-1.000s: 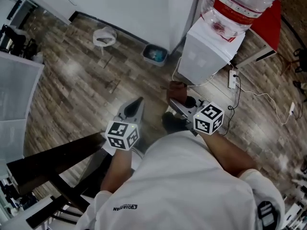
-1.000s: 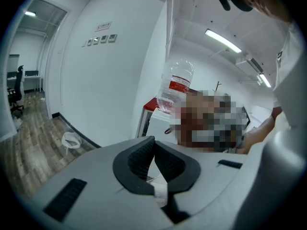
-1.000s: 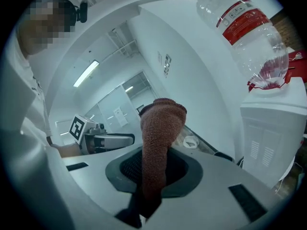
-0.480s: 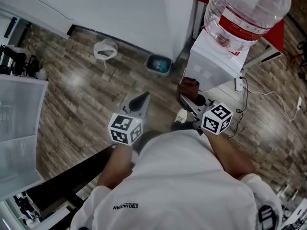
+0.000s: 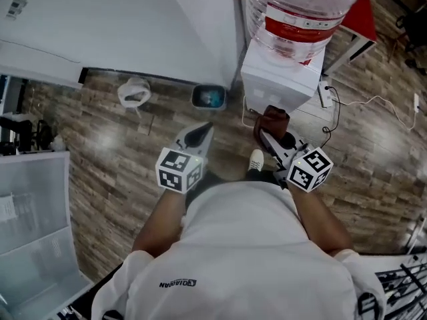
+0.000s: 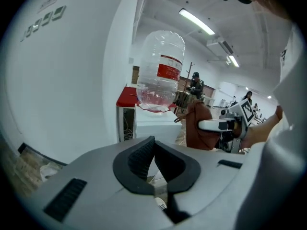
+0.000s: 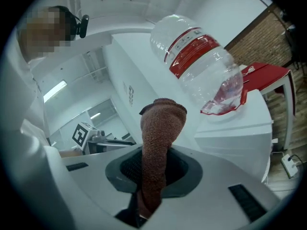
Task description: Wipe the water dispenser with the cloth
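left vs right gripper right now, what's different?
The right gripper is shut on the brown cloth; the left gripper is shut on nothing. In the head view, the right gripper sits close to the water dispenser; the left gripper is off to its left, over the floor. Both carry a marker cube.

Hardly anything here reads clearly. The red label on the water bottle, up and to the right of the fingers of the right gripper, carries white print too fine to read. Grey lettering on the white wall, up and left of the left gripper, is blurred. A small dark logo on the person's shirt cannot be made out.
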Tool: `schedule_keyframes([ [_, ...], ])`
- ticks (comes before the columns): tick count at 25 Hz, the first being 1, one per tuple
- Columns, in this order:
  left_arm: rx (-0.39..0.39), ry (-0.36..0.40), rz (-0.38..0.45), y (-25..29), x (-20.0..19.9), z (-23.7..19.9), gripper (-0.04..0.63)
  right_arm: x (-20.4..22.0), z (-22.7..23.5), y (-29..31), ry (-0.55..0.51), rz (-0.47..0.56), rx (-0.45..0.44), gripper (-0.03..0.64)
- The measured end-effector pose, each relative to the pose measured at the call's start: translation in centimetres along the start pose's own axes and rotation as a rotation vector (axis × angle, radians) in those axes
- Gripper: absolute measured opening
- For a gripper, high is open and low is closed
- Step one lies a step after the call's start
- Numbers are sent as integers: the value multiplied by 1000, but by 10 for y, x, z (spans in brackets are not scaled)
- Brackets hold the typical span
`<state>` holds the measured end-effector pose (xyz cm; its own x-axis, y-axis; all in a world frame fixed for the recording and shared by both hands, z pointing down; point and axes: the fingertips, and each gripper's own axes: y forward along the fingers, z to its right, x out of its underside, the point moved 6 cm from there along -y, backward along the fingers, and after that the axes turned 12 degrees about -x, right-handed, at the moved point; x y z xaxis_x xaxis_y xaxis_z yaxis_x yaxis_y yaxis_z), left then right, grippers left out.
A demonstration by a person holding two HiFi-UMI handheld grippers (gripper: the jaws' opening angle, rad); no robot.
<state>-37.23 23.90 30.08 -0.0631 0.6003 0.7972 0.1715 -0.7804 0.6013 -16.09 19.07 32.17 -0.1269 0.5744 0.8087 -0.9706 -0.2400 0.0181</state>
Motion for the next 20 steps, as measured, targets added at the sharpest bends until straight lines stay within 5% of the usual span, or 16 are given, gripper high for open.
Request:
schedule_keyframes([
  [10, 238, 201, -10, 67, -41, -16, -11, -1, 18, -34, -55, 163, 341, 58],
  [20, 522, 393, -31, 110, -54, -62, -11, 20, 4, 23, -21, 325, 607, 58],
])
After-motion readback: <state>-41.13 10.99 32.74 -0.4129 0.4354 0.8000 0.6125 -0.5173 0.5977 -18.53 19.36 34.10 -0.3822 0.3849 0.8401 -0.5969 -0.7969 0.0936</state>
